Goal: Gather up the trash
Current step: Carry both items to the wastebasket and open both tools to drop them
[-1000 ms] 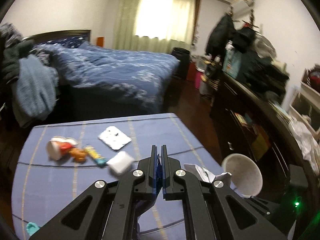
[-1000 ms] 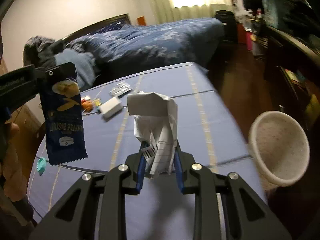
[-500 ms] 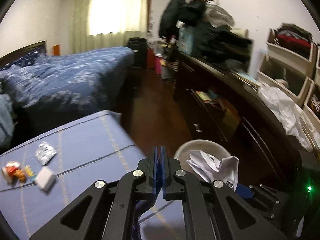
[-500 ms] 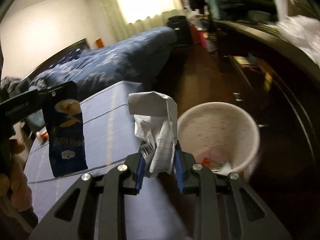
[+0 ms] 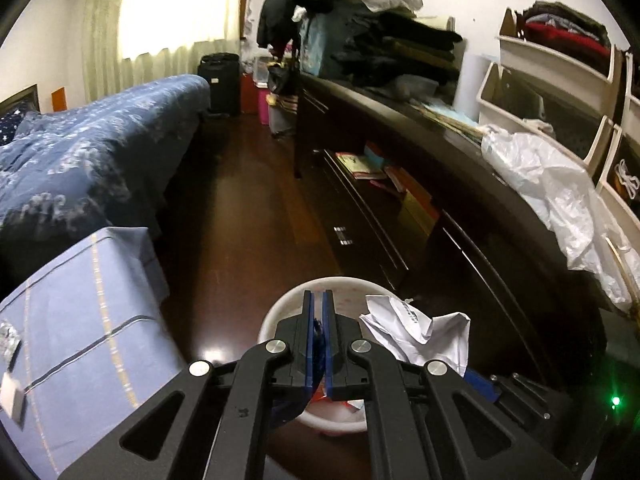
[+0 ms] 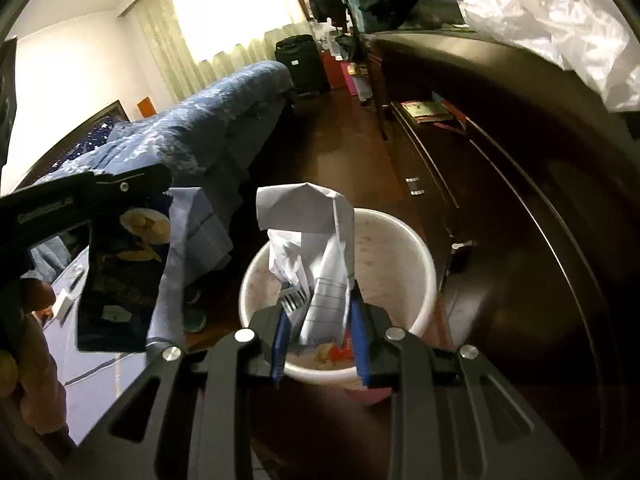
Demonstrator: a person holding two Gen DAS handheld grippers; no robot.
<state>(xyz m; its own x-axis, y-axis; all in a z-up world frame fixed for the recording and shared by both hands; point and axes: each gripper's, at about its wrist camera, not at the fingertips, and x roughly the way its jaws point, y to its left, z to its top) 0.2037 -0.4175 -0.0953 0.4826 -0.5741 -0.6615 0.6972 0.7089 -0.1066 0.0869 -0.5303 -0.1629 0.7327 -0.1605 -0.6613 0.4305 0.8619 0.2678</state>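
Right gripper (image 6: 320, 344) jaws pinch the crumpled paper (image 6: 308, 240) by its lower edge over the bin (image 6: 404, 248) at 12 o'clock; left gripper (image 5: 319, 344) jaws clamp the snack wrapper (image 6: 120, 280) top: both likely light, soft, crushable.

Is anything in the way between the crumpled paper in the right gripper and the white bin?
Nothing visible. The right gripper holds the crumpled paper directly above the white bin, whose mouth is open, with only some trash at the bottom.
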